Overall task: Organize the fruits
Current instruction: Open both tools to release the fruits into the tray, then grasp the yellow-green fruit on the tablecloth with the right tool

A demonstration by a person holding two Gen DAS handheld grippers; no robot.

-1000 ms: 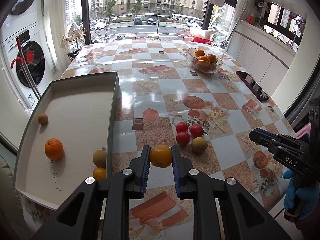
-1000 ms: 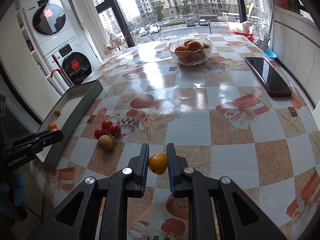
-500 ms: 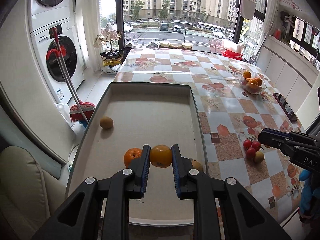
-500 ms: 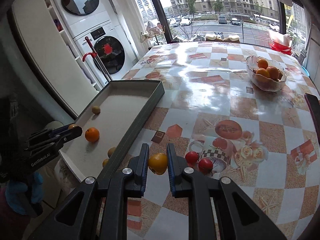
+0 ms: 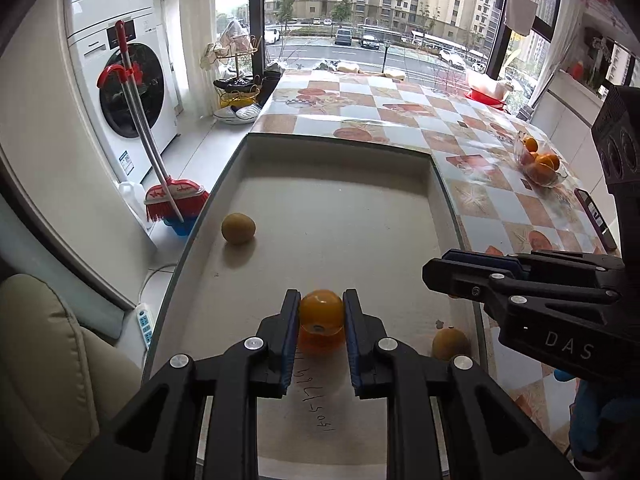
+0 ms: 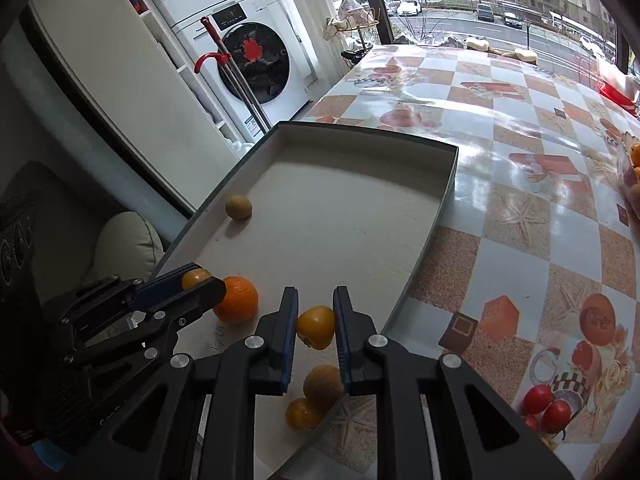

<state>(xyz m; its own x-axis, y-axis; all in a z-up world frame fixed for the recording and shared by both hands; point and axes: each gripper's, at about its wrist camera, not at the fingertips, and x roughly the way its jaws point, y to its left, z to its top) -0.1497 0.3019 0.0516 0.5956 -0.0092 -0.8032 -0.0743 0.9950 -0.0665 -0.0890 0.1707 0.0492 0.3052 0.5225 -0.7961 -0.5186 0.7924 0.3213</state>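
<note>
My left gripper [image 5: 321, 300] is shut on a small yellow-orange fruit [image 5: 321, 314]. It hangs low over the near part of the grey tray [image 5: 340, 220], right above a big orange [image 6: 238, 300]. In the right wrist view that left gripper [image 6: 208, 280] shows at the lower left. My right gripper [image 6: 315, 300] is shut on another yellow-orange fruit [image 6: 316, 330] above the tray's near right corner; in the left wrist view the right gripper [image 5: 436, 270] reaches in from the right and its fruit is hidden.
A brown fruit [image 6: 239, 207] lies by the tray's left wall. Another brown fruit [image 6: 323, 387] and a small orange one [image 6: 302, 413] rest in the near right corner. Red tomatoes [image 6: 548, 402] sit on the chequered table, with a glass bowl of oranges [image 5: 540, 162] and a phone [image 5: 596, 220] far right.
Both grippers have carried their fruits leftward from above the table to above the tray. The left one now hangs over the big orange; the right one has crossed the tray's right wall.
</note>
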